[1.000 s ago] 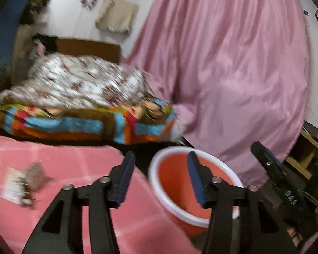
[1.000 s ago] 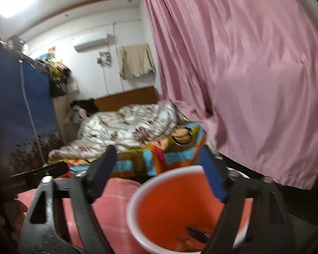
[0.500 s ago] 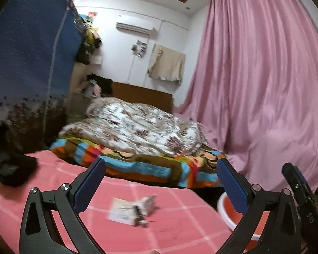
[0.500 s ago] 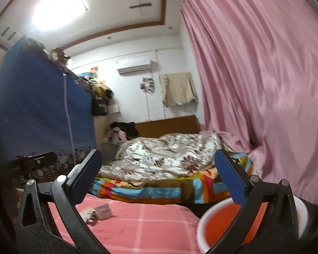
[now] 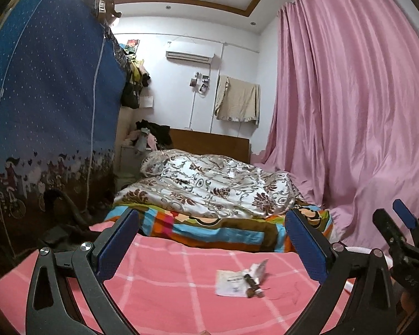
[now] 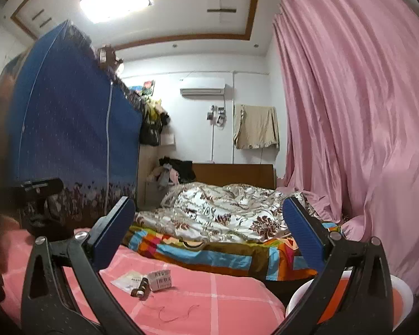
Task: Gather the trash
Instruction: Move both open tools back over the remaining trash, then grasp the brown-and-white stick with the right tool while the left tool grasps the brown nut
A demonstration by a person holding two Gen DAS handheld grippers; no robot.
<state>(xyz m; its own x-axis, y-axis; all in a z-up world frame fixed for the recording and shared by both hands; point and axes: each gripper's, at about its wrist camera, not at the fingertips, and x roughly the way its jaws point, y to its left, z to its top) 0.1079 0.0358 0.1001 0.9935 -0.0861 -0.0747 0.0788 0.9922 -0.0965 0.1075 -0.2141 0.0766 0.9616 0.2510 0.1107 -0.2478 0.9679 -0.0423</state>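
Trash lies on the pink checked cloth (image 5: 164, 293): a white paper slip (image 5: 229, 282), a small crumpled box (image 6: 162, 277) and a dark stubby piece (image 6: 141, 289), with a thin thread (image 6: 176, 311) nearby. My left gripper (image 5: 209, 240) is open and empty, raised above the cloth with the trash ahead, right of centre. My right gripper (image 6: 206, 231) is open and empty; the trash lies ahead at lower left. The orange bucket with a white rim (image 6: 402, 301) stands at lower right beyond the cloth's edge, partly hidden by my right finger.
A bed with a floral quilt (image 5: 209, 187) and striped blanket (image 5: 218, 231) lies beyond the cloth. A blue fabric wardrobe (image 5: 47, 106) stands at left, a pink curtain (image 5: 349, 111) at right. The right gripper shows at the left wrist view's right edge (image 5: 399, 234).
Both grippers have tilted up and swung left, away from the bucket, toward the pink cloth. The left gripper's jaws have opened wide. The trash pile has come into view ahead.
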